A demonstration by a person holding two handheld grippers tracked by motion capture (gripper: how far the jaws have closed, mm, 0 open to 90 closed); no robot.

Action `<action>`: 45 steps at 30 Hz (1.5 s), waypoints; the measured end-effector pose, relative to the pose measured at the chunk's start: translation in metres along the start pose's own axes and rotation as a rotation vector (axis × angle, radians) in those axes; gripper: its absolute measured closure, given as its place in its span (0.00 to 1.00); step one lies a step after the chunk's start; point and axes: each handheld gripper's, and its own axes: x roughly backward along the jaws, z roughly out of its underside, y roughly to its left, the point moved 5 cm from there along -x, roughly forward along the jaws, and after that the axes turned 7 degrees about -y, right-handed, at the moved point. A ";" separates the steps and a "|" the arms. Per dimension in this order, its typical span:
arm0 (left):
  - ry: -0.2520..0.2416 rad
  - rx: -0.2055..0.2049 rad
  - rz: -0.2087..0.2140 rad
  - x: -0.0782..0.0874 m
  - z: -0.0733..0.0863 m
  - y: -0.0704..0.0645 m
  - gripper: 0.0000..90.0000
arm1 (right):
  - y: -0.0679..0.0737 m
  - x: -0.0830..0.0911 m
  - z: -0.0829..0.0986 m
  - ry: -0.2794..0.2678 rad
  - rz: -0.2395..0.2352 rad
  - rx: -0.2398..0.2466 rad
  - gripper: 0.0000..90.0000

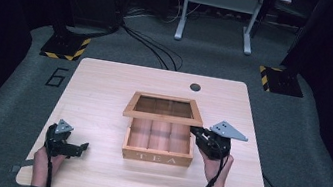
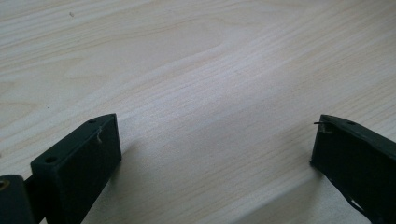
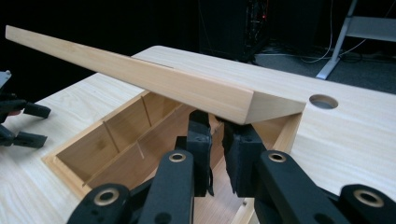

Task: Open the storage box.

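A: One wooden tea box [image 1: 158,145] at the middle of the tabletop [image 1: 104,89], "TEA" lettered on the near wall. Six compartments inside by the look of the dividers, in two rows; nothing seen in those that show.

B: And the lid [image 1: 164,109]?

A: Raised and tilted, hinged along the far edge at 12 o'clock, a pane set in its wooden frame. Seen from the right gripper view as a slanted wooden slab [image 3: 154,84] hanging over the open compartments.

B: Right gripper [image 1: 199,132]?

A: At 3 o'clock of the box, held by a hand [image 1: 216,167] coming in from 6 o'clock. Jaws nearly pressed together, just a narrow slit between, tips tucked right under the lid's near corner at the box's right wall. Touching the lid or merely close beneath: cannot tell.

B: Left gripper [image 1: 80,148]?

A: Well apart from the box, toward 8 o'clock near the tabletop's front edge, gripped by the other hand [image 1: 45,160]. Jaws spread wide over bare wood grain [image 2: 210,93], pinching nothing.
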 end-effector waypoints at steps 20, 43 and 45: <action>0.000 -0.002 0.001 0.000 0.000 0.000 0.01 | -0.012 -0.015 -0.041 -0.001 -0.001 0.038 0.90; -0.002 -0.002 0.001 0.000 0.000 0.000 0.01 | -0.020 -0.028 -0.062 0.009 0.007 0.043 0.90; -0.003 -0.002 0.001 0.000 0.000 0.000 0.01 | -0.021 -0.029 -0.064 0.010 0.007 0.043 0.90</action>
